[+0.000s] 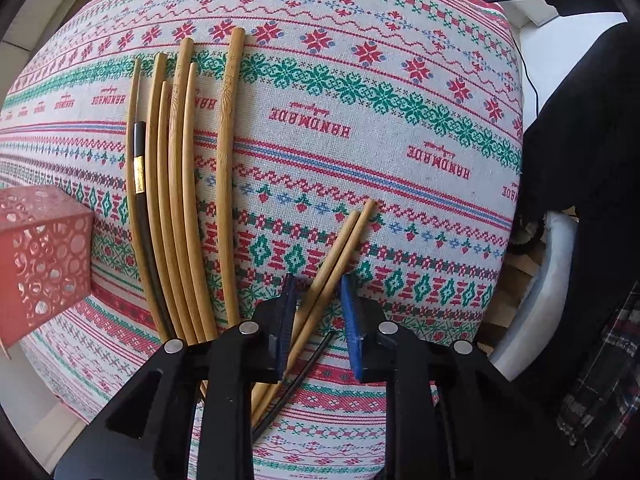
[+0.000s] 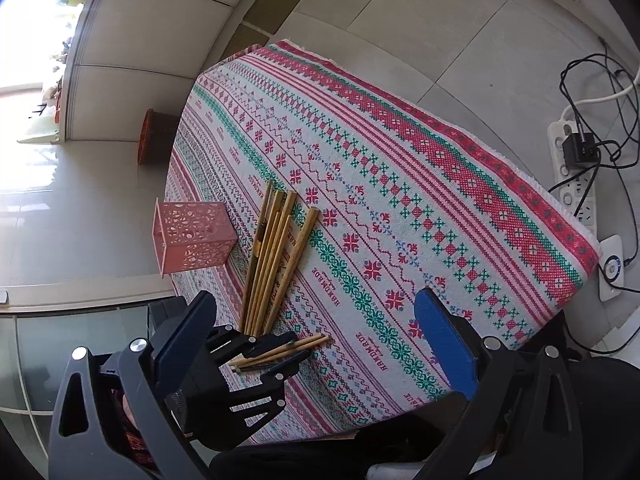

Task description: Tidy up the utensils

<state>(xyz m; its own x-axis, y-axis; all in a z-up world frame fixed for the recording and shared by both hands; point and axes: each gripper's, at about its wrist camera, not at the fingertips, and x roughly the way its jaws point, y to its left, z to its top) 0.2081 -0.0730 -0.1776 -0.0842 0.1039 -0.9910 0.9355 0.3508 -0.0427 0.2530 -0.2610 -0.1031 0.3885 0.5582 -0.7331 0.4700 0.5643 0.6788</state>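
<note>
Left wrist view: your left gripper (image 1: 318, 308) is low over the counter (image 1: 400, 168), jaws spread, straddling two wooden chopsticks (image 1: 340, 252) and one black chopstick (image 1: 308, 368) without pinching them. Six more chopsticks (image 1: 180, 200) lie side by side just left of that, one with a black-and-gold band. Pink perforated holder (image 1: 44, 260) stands at the counter's left edge, apart from the row. Right wrist view: your right gripper (image 2: 320, 344) is up above the counter's near edge, jaws wide apart, gripping nothing.
</note>
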